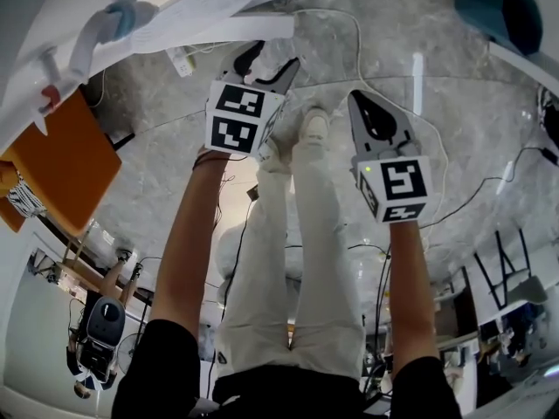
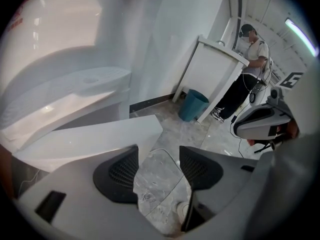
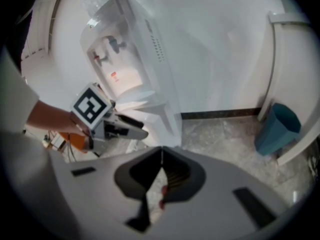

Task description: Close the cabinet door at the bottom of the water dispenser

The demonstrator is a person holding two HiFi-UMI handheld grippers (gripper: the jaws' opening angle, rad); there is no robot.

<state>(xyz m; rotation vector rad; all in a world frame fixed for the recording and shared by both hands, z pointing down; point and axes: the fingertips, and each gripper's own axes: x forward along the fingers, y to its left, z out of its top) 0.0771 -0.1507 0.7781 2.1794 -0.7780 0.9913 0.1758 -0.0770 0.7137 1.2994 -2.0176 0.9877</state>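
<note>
The white water dispenser (image 1: 52, 51) stands at the upper left, and its red and blue taps show in the right gripper view (image 3: 107, 51). Its white cabinet door (image 1: 229, 23) juts out open over the floor; in the left gripper view this door (image 2: 95, 138) is a flat panel just past the left jaw. My left gripper (image 1: 269, 62) is open, its tips close under the door's edge and nothing between them (image 2: 159, 156). My right gripper (image 1: 358, 101) hangs to the right, away from the door, with the jaws shut and empty (image 3: 161, 151).
A teal bin (image 1: 498, 11) stands by a white counter (image 2: 215, 69), where another person (image 2: 247, 79) is standing. A white cable (image 1: 349, 24) and a power strip (image 1: 181, 61) lie on the marble floor. An orange board (image 1: 61, 160) leans left of the dispenser. My own legs (image 1: 297, 234) are between the grippers.
</note>
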